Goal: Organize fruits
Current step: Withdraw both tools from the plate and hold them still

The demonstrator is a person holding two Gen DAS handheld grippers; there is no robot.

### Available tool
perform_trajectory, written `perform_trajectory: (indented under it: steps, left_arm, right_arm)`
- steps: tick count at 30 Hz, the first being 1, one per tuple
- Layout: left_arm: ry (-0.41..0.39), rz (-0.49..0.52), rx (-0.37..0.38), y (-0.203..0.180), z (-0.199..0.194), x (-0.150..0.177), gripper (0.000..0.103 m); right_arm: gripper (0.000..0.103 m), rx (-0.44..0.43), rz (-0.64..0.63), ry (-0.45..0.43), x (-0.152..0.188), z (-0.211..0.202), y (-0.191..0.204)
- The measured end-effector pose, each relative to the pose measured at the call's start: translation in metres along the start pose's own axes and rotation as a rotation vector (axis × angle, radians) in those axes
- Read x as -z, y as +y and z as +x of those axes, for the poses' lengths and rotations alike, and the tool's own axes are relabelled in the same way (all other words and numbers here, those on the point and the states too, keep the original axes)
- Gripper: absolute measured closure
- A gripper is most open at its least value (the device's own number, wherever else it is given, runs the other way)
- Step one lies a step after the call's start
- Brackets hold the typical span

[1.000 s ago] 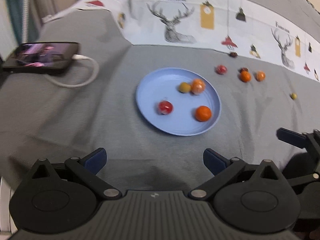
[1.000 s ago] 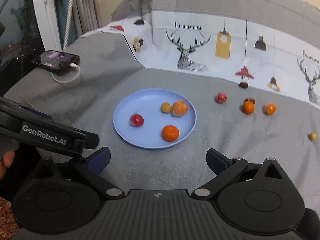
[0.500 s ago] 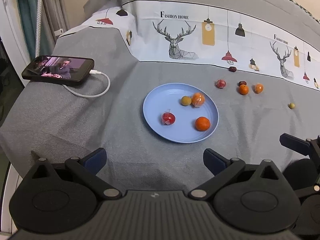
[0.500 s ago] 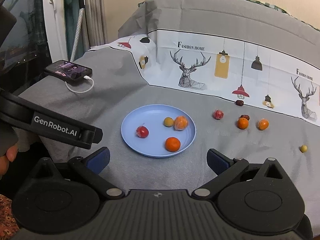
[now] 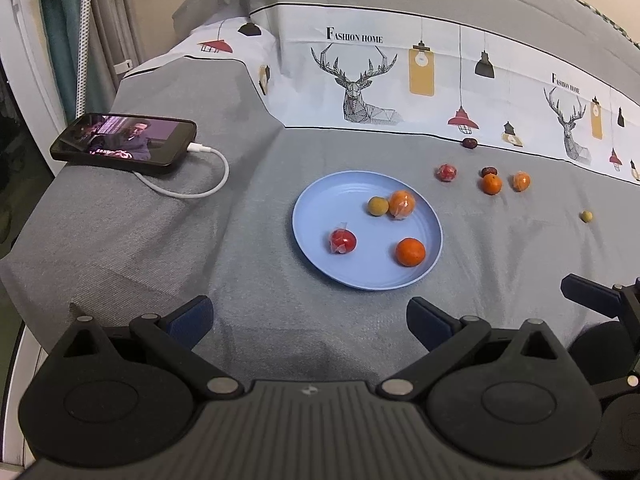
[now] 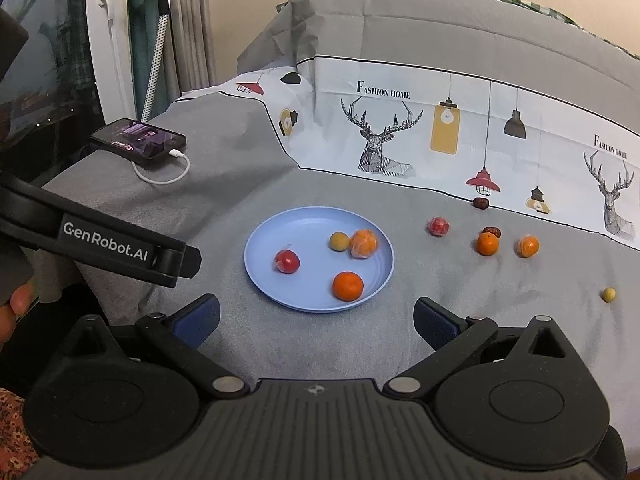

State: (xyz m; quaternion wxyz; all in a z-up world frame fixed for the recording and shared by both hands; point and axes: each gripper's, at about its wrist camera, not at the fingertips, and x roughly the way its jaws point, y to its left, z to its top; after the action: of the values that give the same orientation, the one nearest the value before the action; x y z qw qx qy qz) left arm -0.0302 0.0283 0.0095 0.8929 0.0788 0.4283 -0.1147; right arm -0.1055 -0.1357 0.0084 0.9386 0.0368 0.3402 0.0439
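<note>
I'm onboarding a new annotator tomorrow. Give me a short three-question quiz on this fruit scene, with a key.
1. How many fruits lie on the blue plate?
2. True or false: the left tongs are shut on a fruit.
3. Multiple choice: the small yellow-green fruit off the plate lies A) against the phone, B) alone on the grey cloth to the right of the plate, C) between the right tongs.

Key:
1. Four: a wrapped red one, a yellow-green one, a wrapped orange one and a bare orange one.
2. False; both tongs are open and hold nothing.
3. B
</note>
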Motion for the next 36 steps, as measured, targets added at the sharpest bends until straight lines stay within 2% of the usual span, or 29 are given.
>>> perform_trajectory:
  steps: [36]
  left_arm:
    - [0.047, 0.002, -0.009, 0.002, 0.023, -0.002, 0.0]
  right_arm:
    - [0.001, 0.006, 0.079, 0.047, 0.004, 0.018, -0.012]
